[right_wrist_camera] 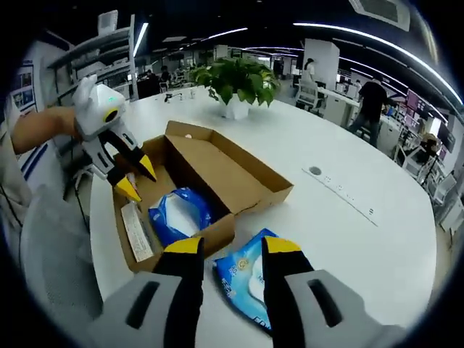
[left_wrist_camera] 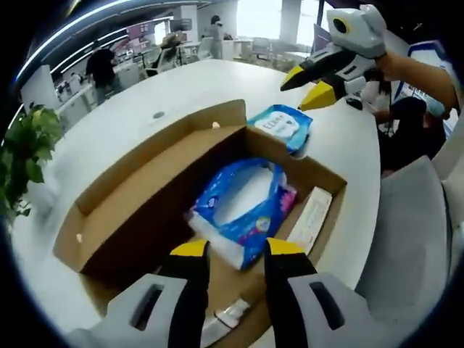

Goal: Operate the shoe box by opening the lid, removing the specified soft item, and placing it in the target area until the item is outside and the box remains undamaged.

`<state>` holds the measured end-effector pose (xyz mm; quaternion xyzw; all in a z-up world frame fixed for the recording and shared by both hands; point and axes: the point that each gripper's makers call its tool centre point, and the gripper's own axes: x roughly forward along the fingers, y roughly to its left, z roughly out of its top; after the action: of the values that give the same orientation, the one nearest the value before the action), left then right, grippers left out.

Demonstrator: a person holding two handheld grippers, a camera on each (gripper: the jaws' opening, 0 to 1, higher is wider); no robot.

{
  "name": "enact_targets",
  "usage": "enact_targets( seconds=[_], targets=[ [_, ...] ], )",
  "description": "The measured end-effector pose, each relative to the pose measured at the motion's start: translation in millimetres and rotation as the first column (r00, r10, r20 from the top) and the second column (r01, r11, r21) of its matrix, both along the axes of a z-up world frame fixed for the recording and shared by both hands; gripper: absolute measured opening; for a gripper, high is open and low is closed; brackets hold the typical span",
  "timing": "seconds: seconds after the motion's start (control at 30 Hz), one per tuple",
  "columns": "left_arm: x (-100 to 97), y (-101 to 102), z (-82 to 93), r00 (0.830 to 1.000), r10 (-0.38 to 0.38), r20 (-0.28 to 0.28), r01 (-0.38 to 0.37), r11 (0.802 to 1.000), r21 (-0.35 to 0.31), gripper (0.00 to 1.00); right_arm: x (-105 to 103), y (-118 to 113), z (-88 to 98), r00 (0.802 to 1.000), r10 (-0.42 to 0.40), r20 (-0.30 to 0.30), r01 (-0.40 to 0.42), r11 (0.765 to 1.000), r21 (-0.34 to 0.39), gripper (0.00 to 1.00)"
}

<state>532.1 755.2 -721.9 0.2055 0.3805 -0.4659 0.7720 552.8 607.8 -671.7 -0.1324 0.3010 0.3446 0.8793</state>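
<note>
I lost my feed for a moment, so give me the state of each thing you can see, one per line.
Shoe box: lid open, folded back flat.
Blue soft pack in box: lying inside, ungripped.
Blue soft pack on table: outside the box, lying flat.
White paper strip: flat along the box wall.
Left gripper: open, above the box.
Right gripper: open, above the table pack.

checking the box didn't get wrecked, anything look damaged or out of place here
Nothing stands out. The shoe box sits open on the white table, lid folded back, cardboard with no tears or crushing that I can see. One blue soft pack lies on the table beside the box, another is inside it with a white strip.
</note>
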Motion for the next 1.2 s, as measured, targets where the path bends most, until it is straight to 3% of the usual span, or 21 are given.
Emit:
enact_targets(
  seconds=[0.3,0.53,0.7,1.0,1.1,1.2],
  targets=[
    [5.4,-16.8,2.4,0.995,-0.091,0.049,0.091,0.996,-0.012,0.23,3.5,27.4,-6.4,0.998,0.064,0.003,-0.064,0.998,-0.020,0.28],
    [3.7,-32.0,-1.1,0.984,-0.171,0.048,0.172,0.985,-0.016,0.22,5.0,39.9,-15.5,0.994,0.107,-0.001,-0.107,0.993,-0.050,0.27],
    [3.7,-38.4,-7.2,0.975,-0.218,0.041,0.218,0.976,-0.007,0.19,10.1,49.5,-17.8,0.991,0.130,0.016,-0.128,0.990,-0.066,0.26],
    [3.5,-47.6,-20.8,0.956,-0.294,0.006,0.294,0.955,0.031,0.16,11.6,63.3,-30.5,0.986,0.165,-0.005,-0.164,0.982,-0.094,0.25],
    [1.4,-51.1,-24.3,0.948,-0.317,-0.015,0.317,0.948,0.029,0.07,11.8,66.7,-34.0,0.985,0.170,-0.012,-0.170,0.980,-0.105,0.25],
    [3.2,-49.7,-28.2,0.943,-0.333,-0.009,0.333,0.941,0.056,0.07,11.3,70.3,-34.8,0.985,0.171,-0.018,-0.172,0.980,-0.103,0.25]
  ],
)
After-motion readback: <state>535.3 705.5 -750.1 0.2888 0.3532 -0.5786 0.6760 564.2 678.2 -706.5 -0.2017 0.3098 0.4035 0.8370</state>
